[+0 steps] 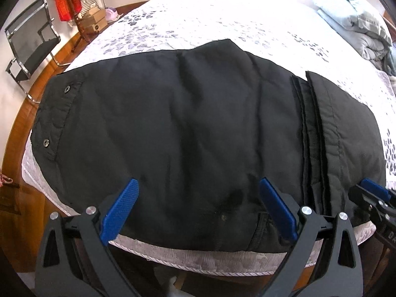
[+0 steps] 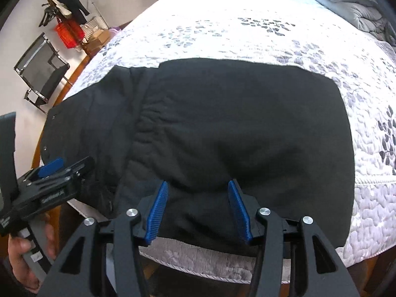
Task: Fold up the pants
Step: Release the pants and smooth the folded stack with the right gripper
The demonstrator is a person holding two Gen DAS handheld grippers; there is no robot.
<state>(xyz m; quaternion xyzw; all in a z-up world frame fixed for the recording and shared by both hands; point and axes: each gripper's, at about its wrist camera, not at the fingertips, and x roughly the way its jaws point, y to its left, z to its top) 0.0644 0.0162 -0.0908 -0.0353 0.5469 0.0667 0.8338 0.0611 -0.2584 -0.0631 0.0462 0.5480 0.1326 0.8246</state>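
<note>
- Left wrist view: black pants [image 1: 185, 128] lie folded across the near edge of a bed [image 1: 222, 19], on a white quilt with grey leaf print [image 1: 173, 32].
- Their waistband end, with two metal snaps [image 1: 67, 89], is on the left; on the right the folded layers stack in parallel edges [image 1: 311, 136].
- Left gripper [image 1: 198, 210] hangs tilted down over the near hem of the pants, its blue-padded fingers [image 1: 121, 208] spread wide apart with nothing pinched between them; whether the tips touch the cloth cannot be told.
- At the right edge of this view the right gripper [image 1: 373, 193] shows just beside the pants' right end.
- Right wrist view: the right gripper [image 2: 198, 208] is over the near right part of the pants [image 2: 247, 128], jaws about half spread, the blue pads [image 2: 158, 210] standing either side of a soft hump of black fabric near the bed's edge.
- The pads do not visibly press on that cloth.
- To the left, a person's hand [image 2: 22, 255] grips the handle of the left gripper [image 2: 53, 167].
- A gathered, elastic-looking seam [image 2: 143, 128] runs down the left part of the pants.
- Far left in both views stand a black mesh chair [image 1: 29, 42], a coat stand with dark clothes and a red bag [image 2: 68, 32], and a wooden floor [image 1: 27, 113].
- A folded grey duvet [image 1: 354, 22] lies at the far right of the bed.
</note>
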